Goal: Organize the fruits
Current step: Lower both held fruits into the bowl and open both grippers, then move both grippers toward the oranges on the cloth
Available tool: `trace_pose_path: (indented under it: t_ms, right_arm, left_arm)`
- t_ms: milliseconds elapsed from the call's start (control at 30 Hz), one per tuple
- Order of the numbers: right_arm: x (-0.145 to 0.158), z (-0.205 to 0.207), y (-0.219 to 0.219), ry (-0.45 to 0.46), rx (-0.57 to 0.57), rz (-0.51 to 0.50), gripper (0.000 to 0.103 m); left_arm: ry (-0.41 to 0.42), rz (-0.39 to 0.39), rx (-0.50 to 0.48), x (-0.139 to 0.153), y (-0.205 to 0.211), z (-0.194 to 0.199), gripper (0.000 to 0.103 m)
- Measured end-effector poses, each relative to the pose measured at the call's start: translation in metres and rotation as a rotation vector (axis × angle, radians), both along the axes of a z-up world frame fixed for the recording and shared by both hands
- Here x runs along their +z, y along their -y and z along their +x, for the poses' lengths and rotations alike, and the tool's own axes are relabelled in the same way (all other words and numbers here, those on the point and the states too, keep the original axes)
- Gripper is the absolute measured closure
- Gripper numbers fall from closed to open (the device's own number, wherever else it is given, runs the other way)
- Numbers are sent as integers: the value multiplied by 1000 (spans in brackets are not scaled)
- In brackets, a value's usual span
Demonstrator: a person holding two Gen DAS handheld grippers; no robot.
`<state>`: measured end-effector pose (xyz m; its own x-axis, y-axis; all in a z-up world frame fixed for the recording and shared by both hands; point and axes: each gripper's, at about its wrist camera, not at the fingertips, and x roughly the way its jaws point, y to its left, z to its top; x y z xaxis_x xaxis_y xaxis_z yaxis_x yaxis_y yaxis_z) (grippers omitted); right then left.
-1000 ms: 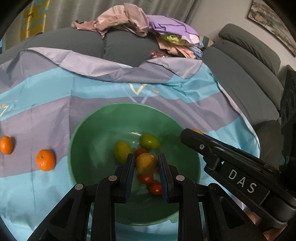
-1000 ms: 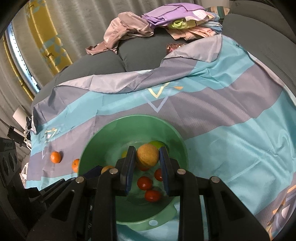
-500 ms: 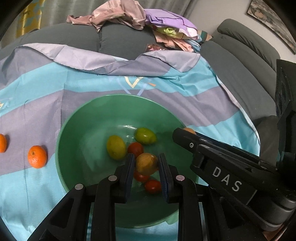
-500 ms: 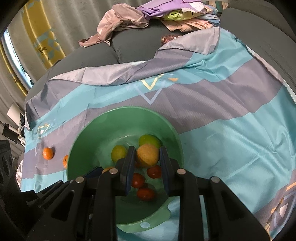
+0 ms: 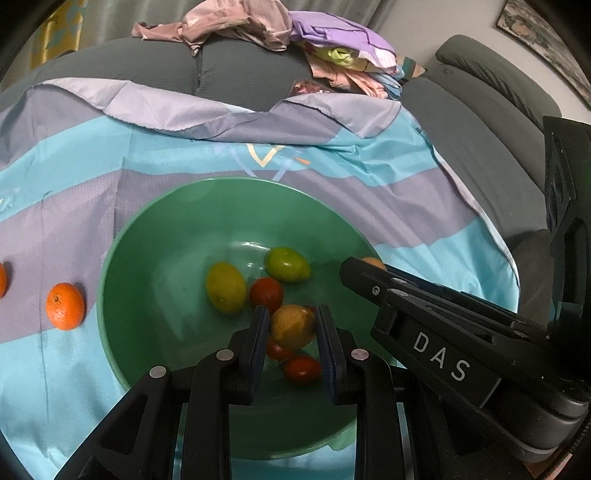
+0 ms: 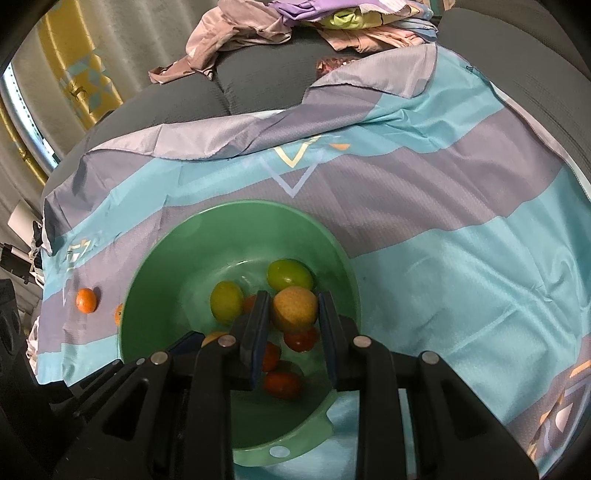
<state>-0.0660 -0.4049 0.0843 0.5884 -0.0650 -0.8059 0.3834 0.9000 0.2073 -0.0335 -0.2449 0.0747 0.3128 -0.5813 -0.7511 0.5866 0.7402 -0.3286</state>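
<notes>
A green bowl point(image 5: 236, 182) sits on a striped blue and grey cloth point(image 5: 74, 155). It holds a yellow-green fruit point(image 5: 226, 288), a green one point(image 5: 288, 264) and several small red ones point(image 5: 266, 291). My left gripper point(image 5: 291, 310) is shut on a yellow-brown fruit point(image 5: 293, 326) above the bowl's middle. My right gripper point(image 6: 294, 297) is shut on a yellow-orange fruit point(image 6: 294, 309) over the same bowl point(image 6: 243, 202). In the left wrist view the right gripper point(image 5: 364, 273) reaches in from the right. Two tangerines point(image 5: 65, 305) lie on the cloth left of the bowl.
The cloth covers a grey sofa seat point(image 5: 480, 140). A pile of pink and purple clothes point(image 5: 295, 33) lies on the cushions behind. Curtains point(image 6: 85, 74) hang at the back left. In the right wrist view the tangerines point(image 6: 86, 300) lie near the cloth's left edge.
Both grippers stay shut on their fruits over the bowl. The views have drifted only slightly, with the bowl sliding a little to the left in both.
</notes>
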Motion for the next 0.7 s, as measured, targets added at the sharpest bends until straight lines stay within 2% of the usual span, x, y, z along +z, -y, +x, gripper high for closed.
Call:
trace_pose_path:
  t_ms: [267,400,467,533,700]
  right_arm:
    - [-1,0,-1,-7,-2,-8,74]
    - [0,0,-2,-4,-10,-16,73]
    - [2,0,-5,7,-6,-22,69]
    - [5,-1,-7,21,-5,-31,59]
    - [14,-1,-17,64,13,-50,55]
  left_arm:
    - [-15,-1,-3,-3,1,1,78]
    - [-27,-26,10,1,-5,2,78]
    - [-35,-39,6,4,-9,2,78]
    - [-33,-44,4,9,-17,2,77]
    - [0,-49,38,23,-47,8,75]
